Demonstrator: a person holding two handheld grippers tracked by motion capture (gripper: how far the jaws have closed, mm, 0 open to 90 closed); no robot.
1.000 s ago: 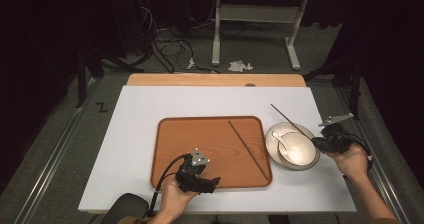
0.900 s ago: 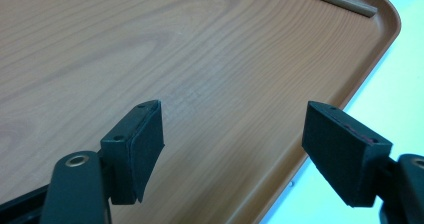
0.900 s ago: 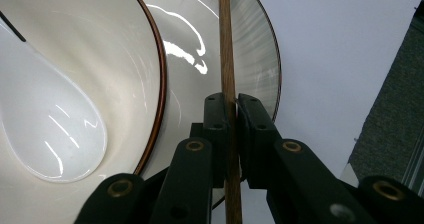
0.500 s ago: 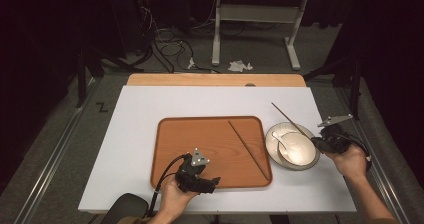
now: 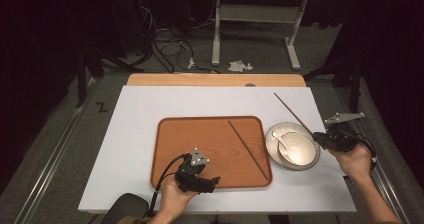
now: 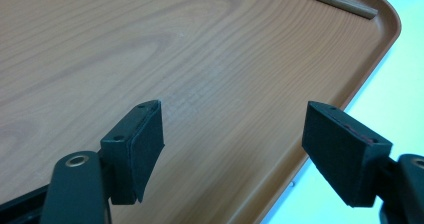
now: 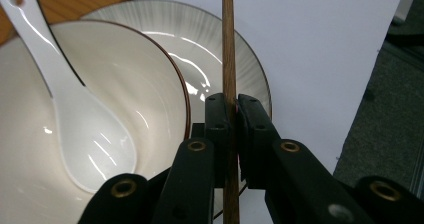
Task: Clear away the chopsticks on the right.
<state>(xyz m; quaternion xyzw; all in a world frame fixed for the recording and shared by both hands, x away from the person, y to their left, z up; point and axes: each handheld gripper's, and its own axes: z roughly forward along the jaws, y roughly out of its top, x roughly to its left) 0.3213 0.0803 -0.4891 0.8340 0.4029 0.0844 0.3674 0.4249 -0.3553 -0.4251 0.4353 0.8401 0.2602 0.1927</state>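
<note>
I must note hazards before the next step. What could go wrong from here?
1. The right tongs pinch a chopstick near one end; the long free end could swing or slip.
2. It passes just above the bowl with a spoon; a low move may knock them.
3. The left tongs, open over the tray, could nudge it.

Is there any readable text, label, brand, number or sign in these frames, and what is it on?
None: the wooden tray, the white ceramic bowl with its white spoon, the brown chopstick clamped in the right gripper and the white table carry no lettering. A black zigzag mark on the floor is no legible word.
</note>
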